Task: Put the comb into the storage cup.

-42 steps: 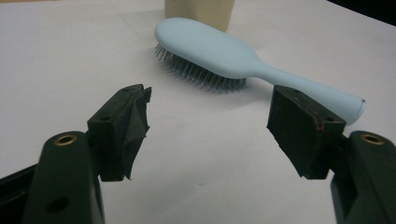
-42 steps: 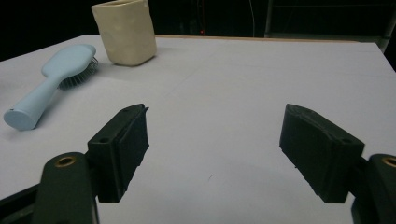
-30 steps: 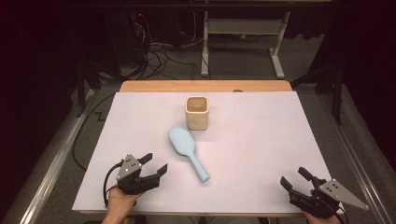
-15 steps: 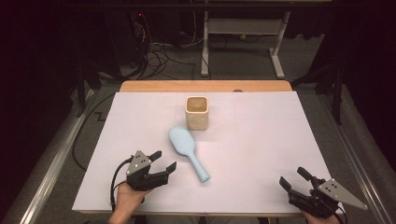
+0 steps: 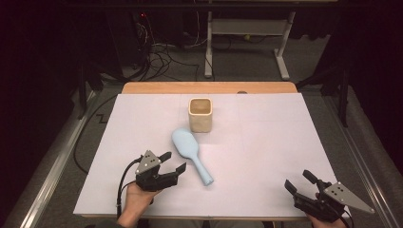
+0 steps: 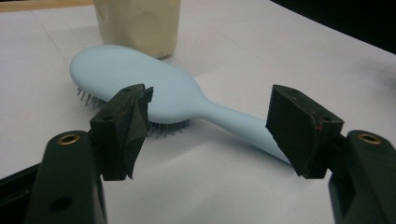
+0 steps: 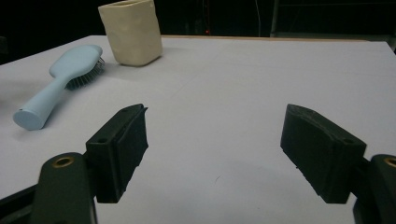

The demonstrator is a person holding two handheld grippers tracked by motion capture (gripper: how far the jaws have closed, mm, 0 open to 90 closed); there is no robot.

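A light blue hairbrush [image 5: 190, 153] lies bristles down in the middle of the white table, its handle toward the near edge. Behind it stands a cream square cup [image 5: 200, 114], upright. My left gripper [image 5: 172, 163] is open, low over the table just left of the brush handle. In the left gripper view the hairbrush [image 6: 177, 100] lies just past the open jaws, apart from them, with the cup [image 6: 137, 23] behind. My right gripper [image 5: 298, 181] stands open near the front right corner with nothing between its jaws. In the right gripper view the hairbrush [image 7: 58, 81] and the cup [image 7: 131, 31] lie far off to the left.
The white sheet [image 5: 275, 137] covers the table, with a wooden edge [image 5: 209, 88] at the far side. Beyond the table are cables on the floor [image 5: 161, 54] and a white desk frame [image 5: 247, 38].
My left gripper has moved right and a little forward, closer to the brush handle. The right gripper, the brush and the cup have stayed where they were.
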